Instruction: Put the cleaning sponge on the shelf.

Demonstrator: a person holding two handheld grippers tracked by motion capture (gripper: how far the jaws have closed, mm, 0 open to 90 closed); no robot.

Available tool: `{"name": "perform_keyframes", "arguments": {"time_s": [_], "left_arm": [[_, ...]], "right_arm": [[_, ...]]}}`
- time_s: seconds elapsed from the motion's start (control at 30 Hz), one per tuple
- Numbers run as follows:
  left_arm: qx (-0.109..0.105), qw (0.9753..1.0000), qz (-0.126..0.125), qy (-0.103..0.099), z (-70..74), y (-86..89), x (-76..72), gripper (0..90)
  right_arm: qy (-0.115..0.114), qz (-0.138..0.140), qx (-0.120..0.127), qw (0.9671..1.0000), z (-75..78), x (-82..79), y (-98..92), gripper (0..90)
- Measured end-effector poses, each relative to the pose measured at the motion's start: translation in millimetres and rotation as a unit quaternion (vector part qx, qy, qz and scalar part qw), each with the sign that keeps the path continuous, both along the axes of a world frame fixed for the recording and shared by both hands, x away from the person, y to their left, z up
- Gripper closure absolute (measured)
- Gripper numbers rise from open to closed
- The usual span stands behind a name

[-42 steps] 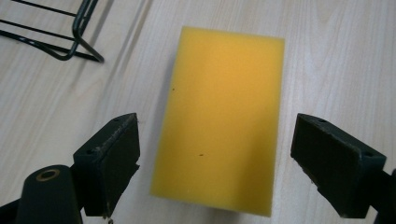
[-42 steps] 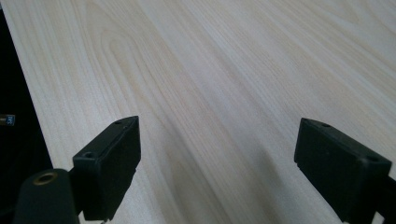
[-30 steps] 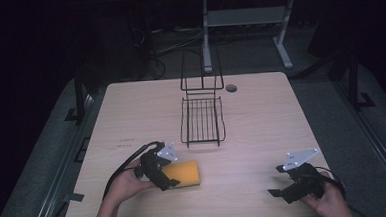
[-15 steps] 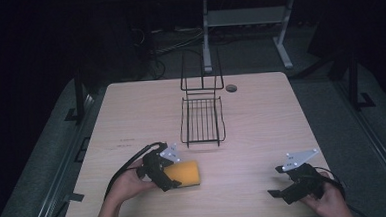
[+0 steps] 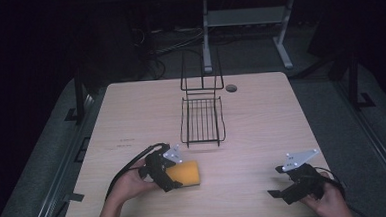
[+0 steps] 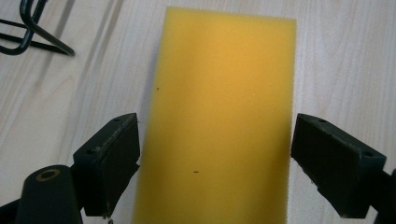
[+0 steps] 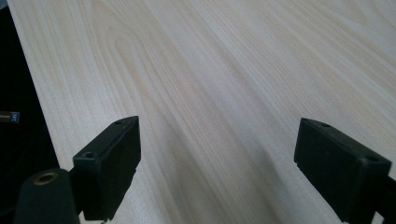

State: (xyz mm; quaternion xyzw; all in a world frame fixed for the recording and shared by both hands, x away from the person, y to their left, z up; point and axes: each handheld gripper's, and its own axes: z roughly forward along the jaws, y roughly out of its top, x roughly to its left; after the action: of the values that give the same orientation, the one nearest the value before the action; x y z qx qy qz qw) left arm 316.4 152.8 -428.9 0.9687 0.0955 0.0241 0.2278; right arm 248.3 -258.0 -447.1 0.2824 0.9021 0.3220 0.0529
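Item one, my table [image 5: 131,111]: pale wood grain, running bare between and beyond the right jaws. Item two, wire rack [image 5: 202,119]: black, well ahead of my left jaws, one corner showing beyond them to the upper left in the left gripper view. Item three, sponge [image 6: 219,116]: yellow rectangular block, fine-pored, a few dark specks, lying flat on the table and reaching lengthwise from between my left jaws out ahead of them. Item four, left gripper [image 5: 172,175]: held low in my left hand [image 5: 127,182], jaws spread wide to either side of the sponge, neither pressing it. Item five, right gripper [image 5: 275,193]: in my right hand [image 5: 331,204], jaws parted and empty.
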Motion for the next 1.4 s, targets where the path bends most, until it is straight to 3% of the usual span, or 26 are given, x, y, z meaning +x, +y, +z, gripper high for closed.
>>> {"name": "perform_keyframes", "arguments": {"time_s": [0.6,1.4], "left_arm": [[0.015,0.9998,-0.007,0.010,-7.8,-7.7,3.0,15.0],[0.024,0.9995,-0.022,0.002,-12.0,-12.7,2.5,21.2]], "right_arm": [[0.001,0.002,0.000,1.0000,0.7,-0.8,0.2,14.2],[-0.014,-0.008,0.005,0.9999,6.1,-1.7,-6.9,14.1]]}}
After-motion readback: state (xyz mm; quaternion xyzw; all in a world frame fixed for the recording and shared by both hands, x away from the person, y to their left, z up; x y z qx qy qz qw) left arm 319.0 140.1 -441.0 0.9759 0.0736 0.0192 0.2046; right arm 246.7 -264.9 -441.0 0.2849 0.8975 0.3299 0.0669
